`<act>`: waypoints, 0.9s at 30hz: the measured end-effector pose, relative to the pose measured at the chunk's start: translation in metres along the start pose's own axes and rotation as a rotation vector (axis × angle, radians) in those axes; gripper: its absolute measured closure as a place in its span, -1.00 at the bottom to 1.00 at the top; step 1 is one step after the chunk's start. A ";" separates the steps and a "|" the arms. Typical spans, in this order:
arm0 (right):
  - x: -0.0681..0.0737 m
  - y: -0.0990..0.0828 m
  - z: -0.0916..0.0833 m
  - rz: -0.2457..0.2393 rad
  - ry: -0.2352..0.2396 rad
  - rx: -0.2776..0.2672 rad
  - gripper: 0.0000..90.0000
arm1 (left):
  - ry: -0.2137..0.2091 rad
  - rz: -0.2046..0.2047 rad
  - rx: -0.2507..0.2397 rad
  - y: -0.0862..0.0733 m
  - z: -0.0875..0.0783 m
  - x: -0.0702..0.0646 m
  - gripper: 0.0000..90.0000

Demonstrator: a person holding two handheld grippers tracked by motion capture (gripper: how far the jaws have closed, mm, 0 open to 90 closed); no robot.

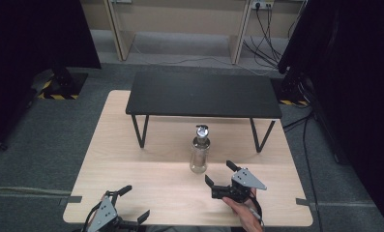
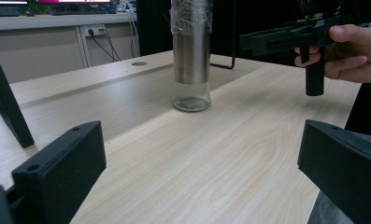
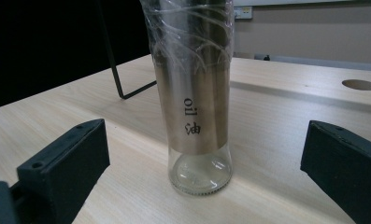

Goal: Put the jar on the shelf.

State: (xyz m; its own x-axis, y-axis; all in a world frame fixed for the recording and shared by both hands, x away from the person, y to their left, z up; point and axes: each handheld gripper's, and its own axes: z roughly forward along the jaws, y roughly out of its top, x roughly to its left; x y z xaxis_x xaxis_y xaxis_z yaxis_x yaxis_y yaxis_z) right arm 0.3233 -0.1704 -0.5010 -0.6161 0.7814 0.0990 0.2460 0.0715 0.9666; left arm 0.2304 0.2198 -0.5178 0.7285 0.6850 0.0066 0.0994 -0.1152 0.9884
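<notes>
Oil bottle [image 1: 199, 153] is seen upright at the middle of the wooden table [image 1: 131, 169], ungrasped: the right gripper [image 1: 220, 172], just below and right of it, is held wide with the bottle [image 3: 195, 93] between its spread jaws, so the grasp is judged not yet made. The left gripper [image 1: 136, 202] (lower left of the high view) is also spread wide and empty, and the bottle's top is cut off in both gripper views.

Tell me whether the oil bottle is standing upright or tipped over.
Upright. The oil bottle stands on its clear glass base on the wooden table, its sides vertical in both gripper views; the open right gripper is not touching it.
</notes>
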 end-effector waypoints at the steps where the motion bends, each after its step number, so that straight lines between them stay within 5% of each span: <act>1: 0.000 0.002 0.002 -0.001 -0.001 -0.002 -0.97 | 0.000 0.000 0.000 0.000 0.000 0.000 -0.99; 27: 0.005 0.025 0.035 -0.034 0.016 -0.003 -0.96 | 0.000 0.002 0.000 0.000 0.000 0.000 -0.99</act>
State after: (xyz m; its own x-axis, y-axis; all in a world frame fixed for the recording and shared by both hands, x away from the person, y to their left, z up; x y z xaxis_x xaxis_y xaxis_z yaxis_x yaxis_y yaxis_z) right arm 0.3526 -0.1430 -0.4845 -0.6359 0.7686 0.0700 0.2225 0.0958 0.9702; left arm 0.2302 0.2198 -0.5177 0.7289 0.6845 0.0081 0.0981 -0.1161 0.9884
